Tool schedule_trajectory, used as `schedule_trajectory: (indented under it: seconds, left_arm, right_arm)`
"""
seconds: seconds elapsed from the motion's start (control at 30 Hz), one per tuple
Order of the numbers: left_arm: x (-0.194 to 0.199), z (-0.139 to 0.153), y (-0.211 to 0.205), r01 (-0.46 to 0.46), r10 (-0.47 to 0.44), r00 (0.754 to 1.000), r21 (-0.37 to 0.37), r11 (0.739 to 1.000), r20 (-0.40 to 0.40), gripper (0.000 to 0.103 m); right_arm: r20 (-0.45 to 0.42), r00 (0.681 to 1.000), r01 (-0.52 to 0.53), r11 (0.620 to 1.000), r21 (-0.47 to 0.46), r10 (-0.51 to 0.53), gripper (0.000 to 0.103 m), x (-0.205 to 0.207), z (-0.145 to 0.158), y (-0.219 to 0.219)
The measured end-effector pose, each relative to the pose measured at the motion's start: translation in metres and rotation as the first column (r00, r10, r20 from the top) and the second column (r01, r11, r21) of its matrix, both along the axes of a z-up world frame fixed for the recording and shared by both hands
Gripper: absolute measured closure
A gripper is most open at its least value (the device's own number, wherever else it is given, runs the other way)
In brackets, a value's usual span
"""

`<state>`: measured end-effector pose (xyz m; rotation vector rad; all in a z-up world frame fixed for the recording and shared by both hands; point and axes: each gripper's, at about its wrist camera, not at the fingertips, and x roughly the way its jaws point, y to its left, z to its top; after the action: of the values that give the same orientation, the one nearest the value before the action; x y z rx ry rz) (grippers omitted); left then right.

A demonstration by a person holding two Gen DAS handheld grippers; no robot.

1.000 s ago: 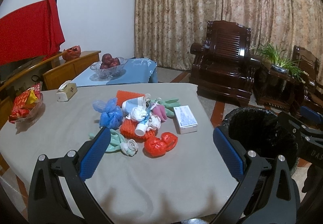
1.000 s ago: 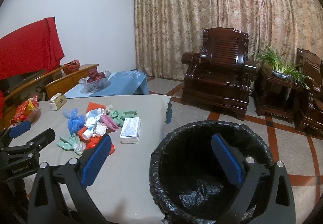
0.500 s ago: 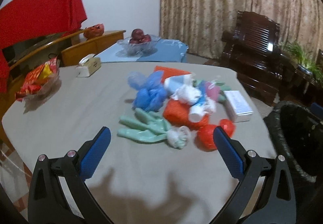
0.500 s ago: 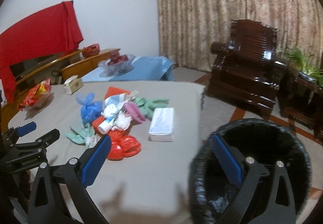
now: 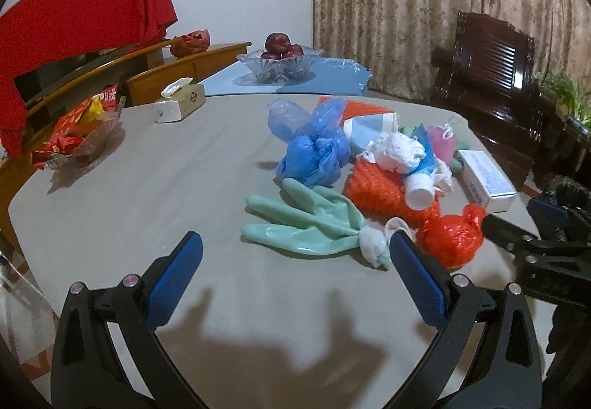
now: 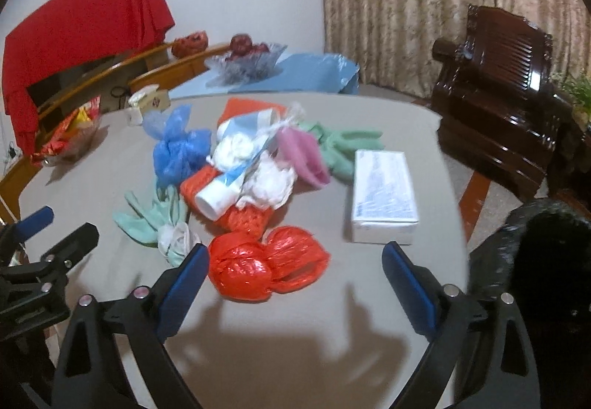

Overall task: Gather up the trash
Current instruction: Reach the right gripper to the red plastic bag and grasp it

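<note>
Trash (image 5: 369,172) sits heaped on the far right part of my grey worktop (image 5: 166,195): a blue bag (image 5: 314,154), green gloves (image 5: 306,224), orange netting (image 5: 380,191), a white box (image 6: 382,195) and a red bag (image 6: 266,267). My left tongs (image 5: 295,279) hang apart over bare cloth just near the gloves, gripping nothing. My right tongs (image 6: 291,283) gape wide, jaws just easing inward, the red bag just beyond their tips, untouched. A black bin (image 6: 535,254) stands off the right edge.
</note>
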<state>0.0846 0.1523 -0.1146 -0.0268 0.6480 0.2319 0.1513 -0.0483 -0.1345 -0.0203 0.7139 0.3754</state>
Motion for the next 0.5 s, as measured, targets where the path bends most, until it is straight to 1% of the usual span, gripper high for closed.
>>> schedule_trajectory:
  seconds: [0.17, 0.3, 0.37, 0.4, 0.43, 0.47, 0.5]
  left_arm:
    - [0.009, -0.006, 0.004, -0.013, 0.013, 1.0, -0.005, 1.0, -0.009, 0.005]
    - [0.016, -0.012, 0.005, -0.021, 0.021, 1.0, -0.015, 1.0, -0.019, 0.005]
    - [0.02, -0.015, 0.005, -0.019, 0.019, 0.999, -0.019, 1.0, -0.032, 0.005]
    - [0.021, -0.016, 0.005, -0.019, 0.019, 0.999, -0.021, 1.0, -0.032, 0.005]
    - [0.022, -0.017, 0.005, -0.022, 0.021, 0.999, -0.021, 1.0, -0.032, 0.005]
    - [0.023, -0.018, 0.005, -0.023, 0.022, 0.999, -0.021, 1.0, -0.037, 0.005]
    - [0.024, -0.019, 0.005, -0.025, 0.024, 0.999, -0.023, 0.999, -0.044, 0.005]
  right_arm:
    - [-0.04, 0.999, -0.014, 1.0, -0.026, 0.013, 0.01, 0.013, -0.015, 0.013]
    - [-0.077, 0.996, -0.04, 0.999, -0.028, 0.038, 0.01, 0.018, -0.026, 0.02]
    - [-0.086, 0.995, -0.056, 0.998, -0.022, 0.054, 0.014, 0.02, -0.029, 0.022]
    - [-0.103, 0.991, -0.08, 0.997, 0.0, 0.079, 0.023, 0.021, -0.03, 0.023]
    - [-0.121, 0.987, -0.108, 0.994, 0.025, 0.11, 0.036, 0.021, -0.032, 0.024]
    - [-0.139, 0.978, -0.149, 0.987, 0.052, 0.155, 0.043, 0.021, -0.033, 0.026]
    - [-0.147, 0.973, -0.171, 0.984, 0.058, 0.178, 0.056, 0.02, -0.034, 0.028]
